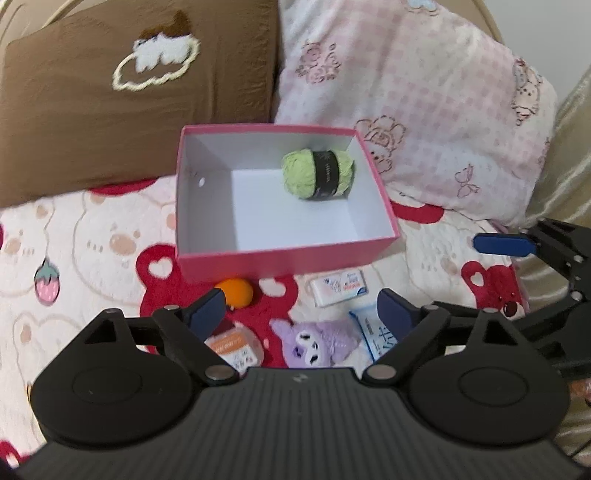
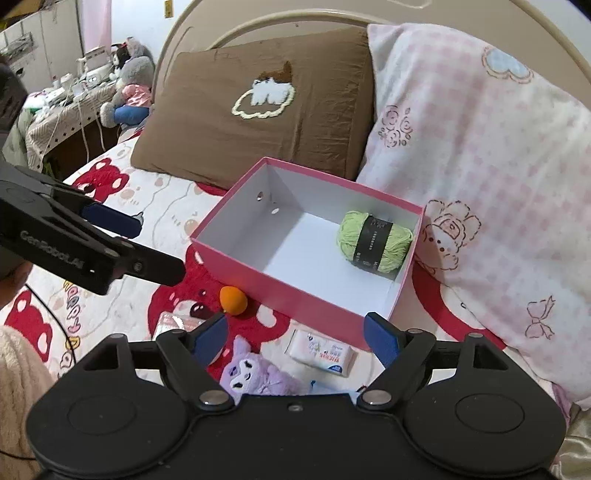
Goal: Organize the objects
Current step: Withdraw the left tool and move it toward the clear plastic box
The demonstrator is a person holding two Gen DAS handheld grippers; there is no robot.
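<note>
Both claws, left (image 1: 301,314) and right (image 2: 295,332), gape empty; yarn (image 1: 318,172) sits boxed (image 1: 280,258); next, straddle the plush (image 1: 317,343) squarely before squeezing.

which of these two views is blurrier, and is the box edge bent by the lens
The left wrist view is softer: the green yarn ball and brown pillow look smeared. The right wrist view is crisper, with the yarn's label readable as a band. In both, fisheye distortion bows the pink box rim slightly and curves the headboard.
</note>
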